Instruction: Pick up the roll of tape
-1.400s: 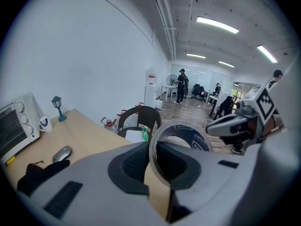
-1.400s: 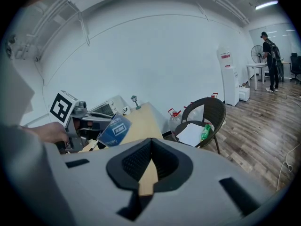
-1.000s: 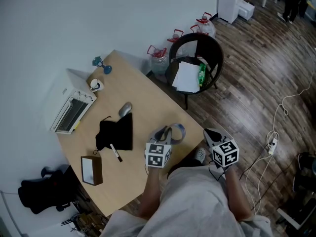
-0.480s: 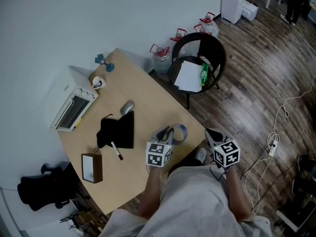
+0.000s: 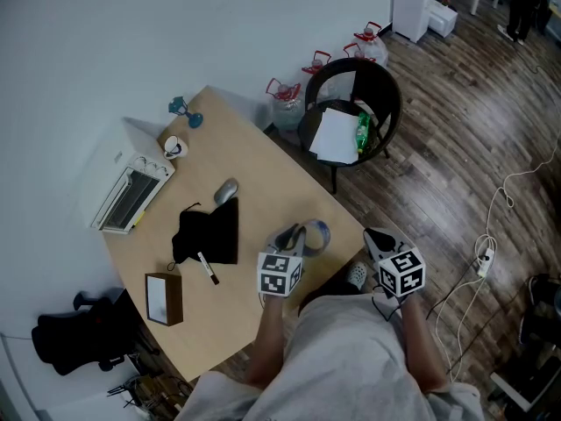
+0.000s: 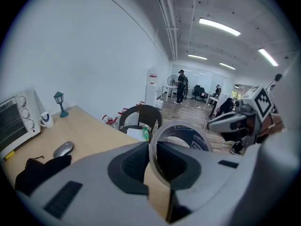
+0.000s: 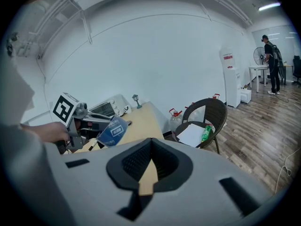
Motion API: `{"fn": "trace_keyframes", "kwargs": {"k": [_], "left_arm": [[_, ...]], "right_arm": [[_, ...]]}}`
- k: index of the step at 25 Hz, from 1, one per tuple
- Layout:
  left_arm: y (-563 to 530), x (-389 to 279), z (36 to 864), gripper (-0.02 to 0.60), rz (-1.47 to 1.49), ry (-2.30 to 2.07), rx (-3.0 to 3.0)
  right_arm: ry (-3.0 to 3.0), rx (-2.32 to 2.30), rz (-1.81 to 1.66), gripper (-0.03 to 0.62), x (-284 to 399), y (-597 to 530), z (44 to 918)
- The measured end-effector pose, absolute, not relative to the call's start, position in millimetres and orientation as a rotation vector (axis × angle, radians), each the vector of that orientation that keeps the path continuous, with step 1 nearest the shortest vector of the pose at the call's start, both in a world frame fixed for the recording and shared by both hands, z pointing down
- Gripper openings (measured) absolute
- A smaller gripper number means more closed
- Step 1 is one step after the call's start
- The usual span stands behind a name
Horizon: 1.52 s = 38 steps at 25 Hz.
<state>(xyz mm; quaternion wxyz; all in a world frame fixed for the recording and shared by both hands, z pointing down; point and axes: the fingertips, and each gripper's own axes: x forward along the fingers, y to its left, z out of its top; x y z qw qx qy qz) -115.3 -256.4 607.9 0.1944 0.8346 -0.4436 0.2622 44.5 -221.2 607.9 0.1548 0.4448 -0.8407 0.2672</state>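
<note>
Two grippers side by side. Left gripper (image 5: 294, 236) pinching roll of tape (image 5: 315, 235) by rim, roll upright, sticking out past jaw tips over near edge of table (image 5: 263, 178). Right gripper (image 5: 371, 236) just right of it, jaws pressed together, nothing between, off table edge. Mouse (image 5: 225, 191), black cloth (image 5: 210, 235) on table ahead-left of left gripper.

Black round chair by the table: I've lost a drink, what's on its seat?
The black round chair holds a white sheet of paper and a green plastic bottle beside it. Anything under the paper is covered.
</note>
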Motion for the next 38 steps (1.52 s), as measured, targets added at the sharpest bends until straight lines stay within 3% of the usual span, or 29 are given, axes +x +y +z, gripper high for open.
{"fn": "trace_keyframes", "kwargs": {"k": [38], "left_arm": [[-256, -125, 608, 0.048, 0.679, -1.267, 2.309]], "right_arm": [[-2.382, 1.263, 0.745, 0.005, 46, -221, 612]]}}
